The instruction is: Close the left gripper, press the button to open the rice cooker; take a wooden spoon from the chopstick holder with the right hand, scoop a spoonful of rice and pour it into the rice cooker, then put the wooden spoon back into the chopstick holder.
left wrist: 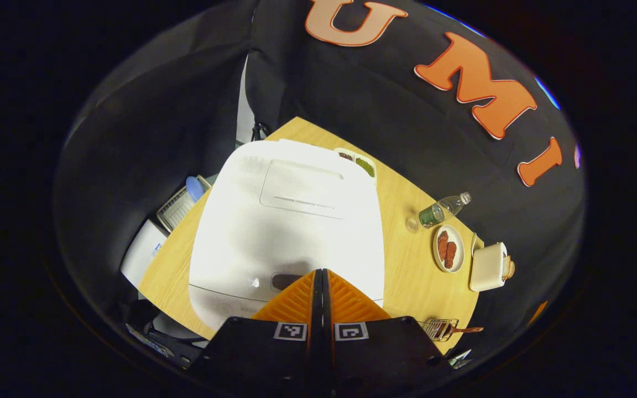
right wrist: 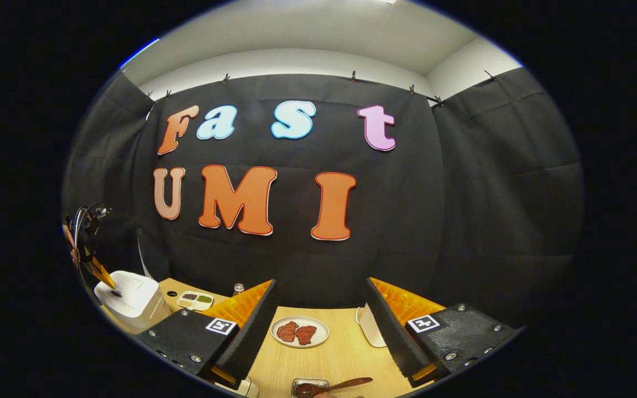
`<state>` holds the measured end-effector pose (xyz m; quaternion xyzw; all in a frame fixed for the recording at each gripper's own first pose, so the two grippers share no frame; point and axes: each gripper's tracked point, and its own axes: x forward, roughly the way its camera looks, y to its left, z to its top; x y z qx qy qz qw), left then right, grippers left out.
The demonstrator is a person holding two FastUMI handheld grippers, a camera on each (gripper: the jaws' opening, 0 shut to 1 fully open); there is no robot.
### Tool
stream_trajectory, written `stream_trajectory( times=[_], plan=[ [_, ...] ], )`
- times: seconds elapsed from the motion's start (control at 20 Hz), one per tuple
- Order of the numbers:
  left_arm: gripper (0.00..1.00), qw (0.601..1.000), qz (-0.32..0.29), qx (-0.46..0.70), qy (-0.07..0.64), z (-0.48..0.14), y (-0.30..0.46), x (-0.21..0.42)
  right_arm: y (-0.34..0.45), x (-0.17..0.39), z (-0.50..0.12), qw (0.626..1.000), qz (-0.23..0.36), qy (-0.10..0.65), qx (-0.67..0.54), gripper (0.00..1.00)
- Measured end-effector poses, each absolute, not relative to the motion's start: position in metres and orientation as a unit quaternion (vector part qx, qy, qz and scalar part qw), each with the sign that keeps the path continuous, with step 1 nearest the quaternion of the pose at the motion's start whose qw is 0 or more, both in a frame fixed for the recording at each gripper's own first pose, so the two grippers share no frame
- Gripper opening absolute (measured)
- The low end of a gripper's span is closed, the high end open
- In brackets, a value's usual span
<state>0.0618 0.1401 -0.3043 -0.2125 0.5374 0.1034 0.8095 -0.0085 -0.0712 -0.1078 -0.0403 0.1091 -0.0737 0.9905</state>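
Table (left wrist: 407, 276) edge curves close around the rice cooker (left wrist: 291, 232) in the left gripper view, where the white cooker sits near the left end of the wooden top with its lid shut. Open wood stretches to the cooker's right, toward the far objects. The left gripper (left wrist: 321, 273) has its orange fingers pressed together, tips over the dark button (left wrist: 285, 281) at the cooker's front edge; whether they touch it I cannot tell. In the right gripper view this same gripper (right wrist: 97, 271) hangs above the cooker (right wrist: 128, 298) at far left.

Right gripper (right wrist: 318, 326) has its fingers spread wide with nothing between them, held above the table's middle, where bare wood lies ahead of it.

A plate (right wrist: 299, 331) between its fingers carries two reddish-brown pieces. A small divided tray (right wrist: 196, 300) behind the cooker holds dark and green contents. A clear bottle (left wrist: 444, 209) with a green label lies on its side by the plate. A white toaster-like box (left wrist: 487, 267) stands near the table's right edge.

The chopstick holder (left wrist: 440, 328), a wire basket, lies at the near edge, and the wooden spoon (left wrist: 465, 330) rests in it. In the right gripper view the spoon (right wrist: 332, 386) lies nearly flat, bowl at the holder (right wrist: 310, 384), handle pointing right along the table edge
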Motion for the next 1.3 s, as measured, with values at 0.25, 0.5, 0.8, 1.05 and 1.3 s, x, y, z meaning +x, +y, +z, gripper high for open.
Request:
stream_trajectory(
  times=[0.25, 0.5, 0.8, 1.05, 1.3],
  plan=[
    [0.05, 0.798, 0.119, -0.224, 0.546, -0.328, 0.146, 0.058, -0.077, -0.014, -0.124, 0.988, -0.084, 0.126, -0.04, 0.97],
    [0.05, 0.832, 0.098, -0.185, 0.513, -0.31, 0.141, 0.063, -0.076, -0.016, -0.142, 0.986, -0.08, 0.146, -0.028, 0.96],
    [0.07, 0.939, 0.089, -0.146, 0.299, -0.213, 0.151, 0.097, -0.082, -0.02, -0.182, 0.978, -0.082, 0.193, -0.001, 0.97],
    [0.05, 0.966, 0.092, -0.119, 0.211, -0.171, 0.139, 0.089, -0.089, -0.037, -0.227, 0.964, -0.085, 0.249, 0.023, 0.97],
    [0.05, 0.986, 0.094, -0.037, 0.135, -0.124, 0.12, 0.071, -0.107, -0.062, -0.262, 0.949, -0.104, 0.296, 0.03, 0.97]
  ],
)
